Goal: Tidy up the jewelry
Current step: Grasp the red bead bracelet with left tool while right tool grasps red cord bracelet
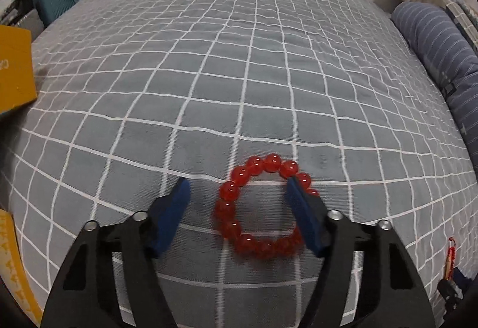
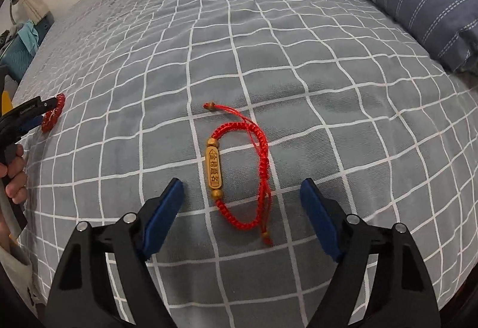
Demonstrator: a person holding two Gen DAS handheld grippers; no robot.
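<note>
The left gripper is hovering low over the bed covered in a grey sheet with a white grid, its blue-padded fingers spread wide. The ring-shaped bracelet of glossy red round beads is lying flat on the sheet between them, its right side touching or passing just behind the right finger, while the left finger is standing apart from it with bare sheet between. Ahead of the fingertips the sheet is running open to the far wall. A yellow cardboard box is sitting far left, and a blue striped pillow far right.

The right gripper is likewise holding its fingers wide apart, gripping nothing. The red braided cord bracelet with a carved wooden tube charm is lying between and just ahead of the fingertips, touching neither. The person's left hand is holding the other gripper's handle at the far left edge.
</note>
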